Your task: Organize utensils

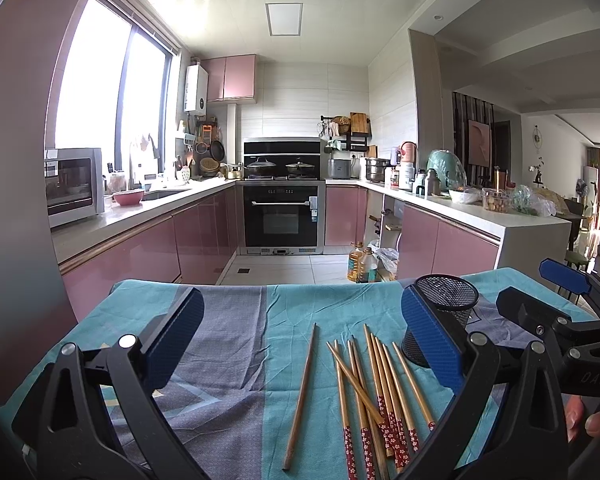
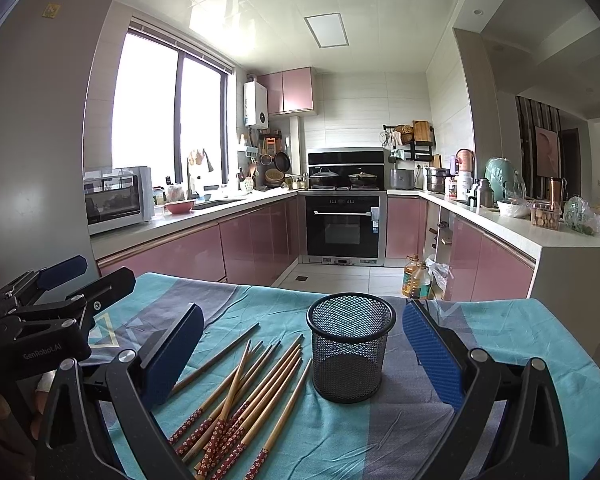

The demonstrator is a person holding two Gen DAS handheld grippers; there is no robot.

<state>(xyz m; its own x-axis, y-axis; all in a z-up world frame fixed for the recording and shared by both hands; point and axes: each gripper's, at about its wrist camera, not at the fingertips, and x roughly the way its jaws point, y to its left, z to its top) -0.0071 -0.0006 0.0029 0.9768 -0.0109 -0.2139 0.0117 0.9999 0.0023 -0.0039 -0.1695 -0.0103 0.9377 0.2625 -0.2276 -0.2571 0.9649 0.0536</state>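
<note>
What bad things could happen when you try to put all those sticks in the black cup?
1. The black wire-mesh cup looks light and is empty, so a poke from the open right tool might tip it.
2. The bamboo chopsticks with red flowered ends lie crossed in a pile, so grabbing one could drag others along.
3. The teal and grey cloth is wrinkled; the thin chopsticks lying flat on it may be hard to pinch.
</note>
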